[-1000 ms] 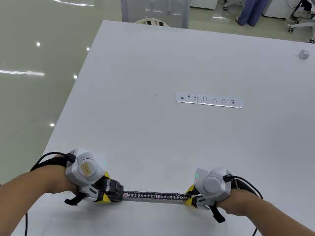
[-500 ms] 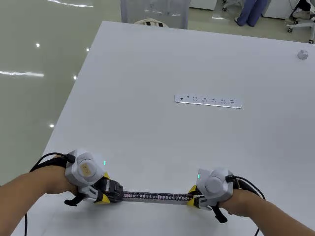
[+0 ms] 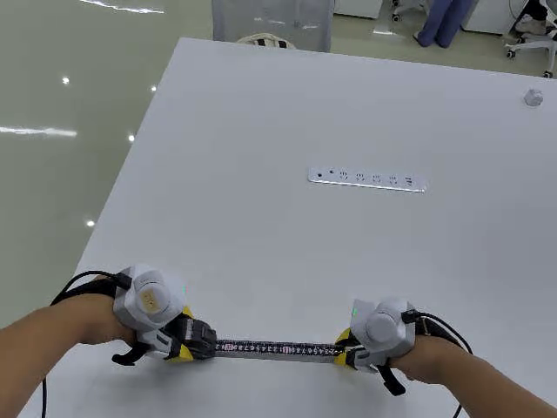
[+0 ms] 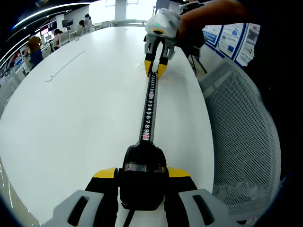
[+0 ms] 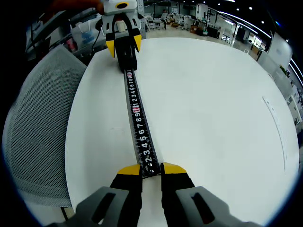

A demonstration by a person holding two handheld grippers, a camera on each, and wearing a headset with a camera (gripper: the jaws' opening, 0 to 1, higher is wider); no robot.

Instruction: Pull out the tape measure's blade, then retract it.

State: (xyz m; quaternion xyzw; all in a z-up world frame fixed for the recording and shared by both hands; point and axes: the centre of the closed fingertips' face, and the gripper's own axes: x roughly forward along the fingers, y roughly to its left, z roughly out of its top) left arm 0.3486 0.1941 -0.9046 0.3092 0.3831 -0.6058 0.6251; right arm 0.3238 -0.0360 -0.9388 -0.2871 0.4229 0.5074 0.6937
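Note:
The tape measure's black case (image 3: 197,338) rests on the white table (image 3: 287,113) near its front edge, and my left gripper (image 3: 180,341) is shut on it. Its blade (image 3: 276,348) runs out to the right, low over the table, to my right gripper (image 3: 343,350), which is shut on the blade's tip. The left gripper view shows the case (image 4: 142,176) between yellow-tipped jaws, the blade (image 4: 149,105) leading off to the right gripper (image 4: 155,69). The right gripper view has the numbered blade (image 5: 138,118) running from my right gripper (image 5: 150,171) to the case (image 5: 127,56).
A white power strip (image 3: 367,179) lies mid-table to the right, and a small grey object (image 3: 533,97) sits at the far right. A grey mesh chair (image 4: 241,142) stands behind the front edge. The table's left edge drops to a glossy floor (image 3: 61,131).
My right gripper has drifted a little to the right with the tip, so slightly more blade is out. The left gripper and case have stayed in place.

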